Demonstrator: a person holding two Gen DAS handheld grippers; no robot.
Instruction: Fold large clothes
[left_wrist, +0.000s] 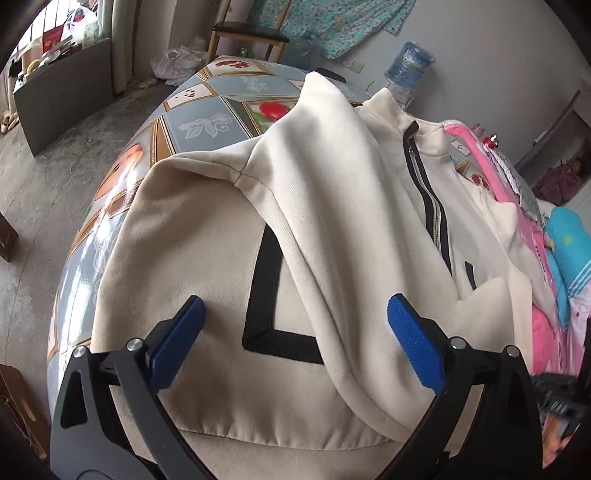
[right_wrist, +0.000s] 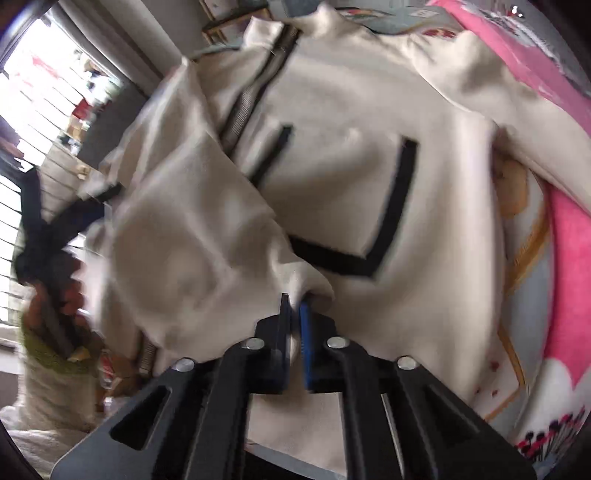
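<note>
Cream jacket (left_wrist: 207, 236) spread on the patterned table (left_wrist: 192, 110), one sleeve folded across.
Left gripper (left_wrist: 295, 332) hovers with fingers spread wide over the black-trimmed pocket (left_wrist: 266, 295); right gripper (right_wrist: 293, 306) pinches a fold of the jacket's fabric (view blurred).
</note>
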